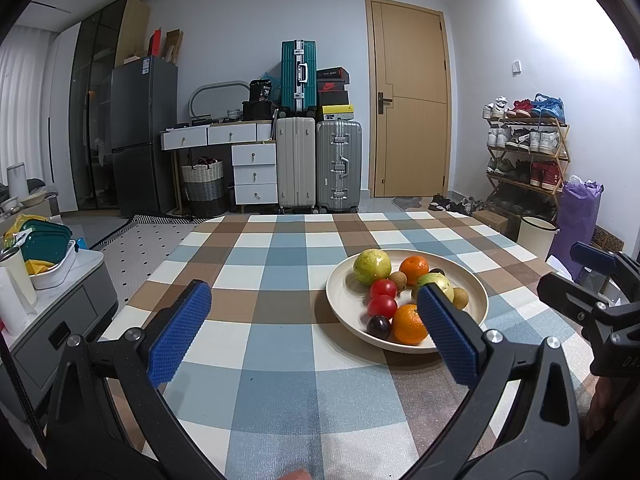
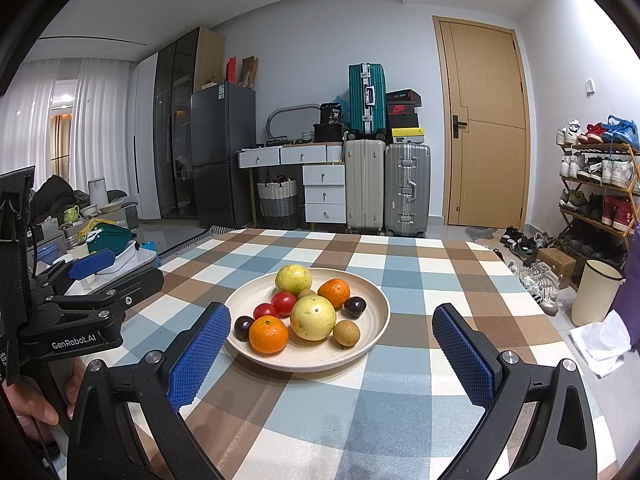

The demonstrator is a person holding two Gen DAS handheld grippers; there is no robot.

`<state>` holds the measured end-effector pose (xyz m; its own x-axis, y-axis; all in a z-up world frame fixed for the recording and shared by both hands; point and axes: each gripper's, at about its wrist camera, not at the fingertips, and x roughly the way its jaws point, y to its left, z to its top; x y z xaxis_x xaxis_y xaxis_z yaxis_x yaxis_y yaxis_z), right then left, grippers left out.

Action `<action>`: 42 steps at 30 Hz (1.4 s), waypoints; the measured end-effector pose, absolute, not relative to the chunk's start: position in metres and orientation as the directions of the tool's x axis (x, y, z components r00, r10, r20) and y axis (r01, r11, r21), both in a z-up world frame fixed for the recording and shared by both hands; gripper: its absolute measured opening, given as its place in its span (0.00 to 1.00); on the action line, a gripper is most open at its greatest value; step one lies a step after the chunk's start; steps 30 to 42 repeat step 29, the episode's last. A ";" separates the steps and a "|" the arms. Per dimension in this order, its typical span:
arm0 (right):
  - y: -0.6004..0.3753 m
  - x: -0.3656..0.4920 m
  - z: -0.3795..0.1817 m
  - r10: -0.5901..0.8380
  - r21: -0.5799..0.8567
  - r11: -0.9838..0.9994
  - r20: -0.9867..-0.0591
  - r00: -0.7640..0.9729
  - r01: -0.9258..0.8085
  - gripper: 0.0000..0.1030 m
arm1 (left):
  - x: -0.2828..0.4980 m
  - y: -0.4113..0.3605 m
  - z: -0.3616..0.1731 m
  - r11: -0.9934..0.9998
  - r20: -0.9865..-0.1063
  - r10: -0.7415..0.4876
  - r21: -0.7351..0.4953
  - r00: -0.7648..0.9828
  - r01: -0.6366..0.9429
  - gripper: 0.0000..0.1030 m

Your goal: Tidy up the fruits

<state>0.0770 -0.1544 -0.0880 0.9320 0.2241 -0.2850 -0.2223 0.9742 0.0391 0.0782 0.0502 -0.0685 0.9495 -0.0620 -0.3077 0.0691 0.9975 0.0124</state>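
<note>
Right gripper (image 2: 332, 356) level, fingers apart (empty) | left gripper (image 1: 314, 330) likewise | plate (image 2: 376, 316) ahead

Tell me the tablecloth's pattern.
The tablecloth is checked in blue, brown and white squares, clearest in the right wrist view.

Pale walls, wooden door (image 2: 486, 120), stacked suitcases (image 2: 386, 184), grey fridge (image 2: 222, 152) — shoe rack (image 1: 526, 152) at right.
</note>
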 end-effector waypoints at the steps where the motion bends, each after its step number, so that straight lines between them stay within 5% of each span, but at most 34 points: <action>1: -0.154 0.077 -0.088 0.224 0.039 0.974 -0.285 0.932 -0.222 1.00 | 0.078 0.050 -0.069 0.998 -0.307 -0.061 0.012 0.950 0.068 1.00; 42: -0.155 0.077 -0.088 0.223 0.043 0.974 -0.289 0.931 -0.220 1.00 | 0.079 0.048 -0.069 0.996 -0.311 -0.079 0.011 0.947 0.086 1.00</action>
